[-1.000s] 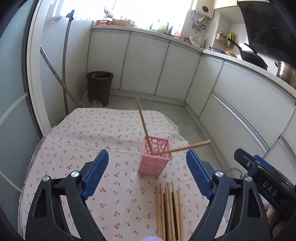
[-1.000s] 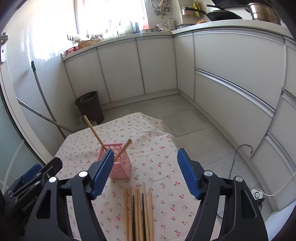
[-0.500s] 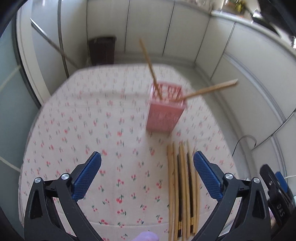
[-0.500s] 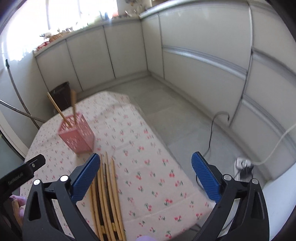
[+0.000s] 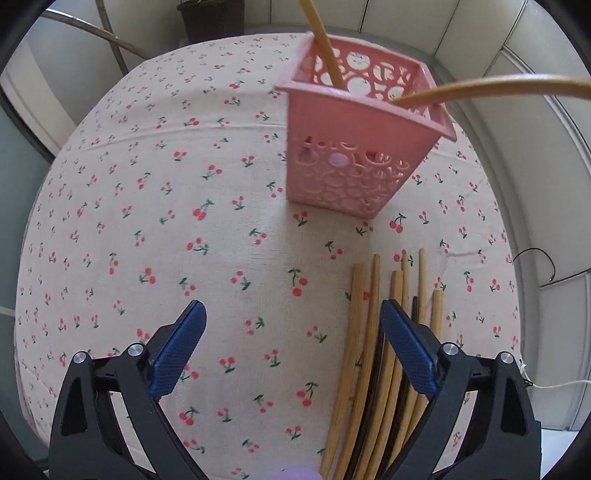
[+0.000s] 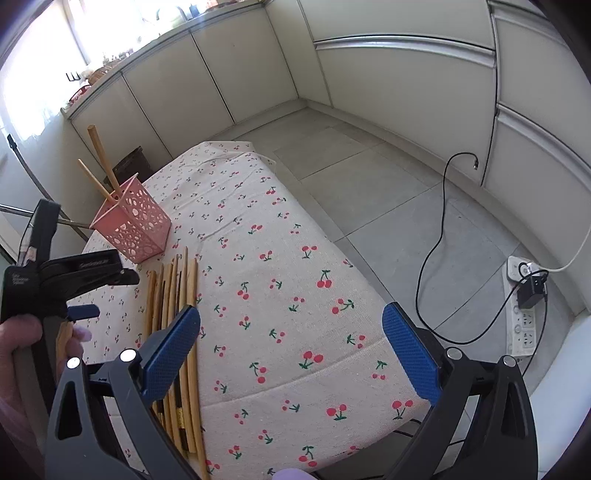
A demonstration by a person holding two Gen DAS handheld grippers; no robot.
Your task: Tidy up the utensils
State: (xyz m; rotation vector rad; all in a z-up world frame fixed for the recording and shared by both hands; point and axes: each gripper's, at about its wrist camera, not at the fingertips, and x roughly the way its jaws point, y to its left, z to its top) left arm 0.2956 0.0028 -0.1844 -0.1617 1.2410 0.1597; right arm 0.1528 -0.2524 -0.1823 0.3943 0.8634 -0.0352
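From the left wrist camera we look down on a cherry-print tablecloth (image 5: 155, 206). A pink perforated holder (image 5: 354, 147) stands at about one o'clock, with two wooden chopsticks (image 5: 325, 40) leaning out of it, one toward twelve, the other sweeping off to three. A bundle of loose chopsticks (image 5: 373, 332), mostly wooden with a dark one among them, lies flat on the cloth at five o'clock, just short of the holder. A dark bin (image 5: 212, 16) sits beyond the table edge at twelve. Our left gripper (image 5: 291, 350) is spread wide and holds nothing; its right blue pad (image 5: 408, 350) hangs over the bundle, though we cannot tell whether it touches.

From the right wrist camera the holder (image 6: 135, 225) sits at ten o'clock, and the bundle (image 6: 177, 314) runs from beside it down toward seven. The left gripper's black body (image 6: 66, 280) and the hand gripping it (image 6: 22, 339) fill the nine o'clock edge, partly blocking the bundle's left side. White cabinets (image 6: 388, 66) wrap around from eleven to three, and a power strip (image 6: 524, 306) with a black cable lies on the tiled floor at three. Our right gripper (image 6: 291, 354) is also wide apart and empty, its left pad (image 6: 170, 354) crossing over the chopsticks.
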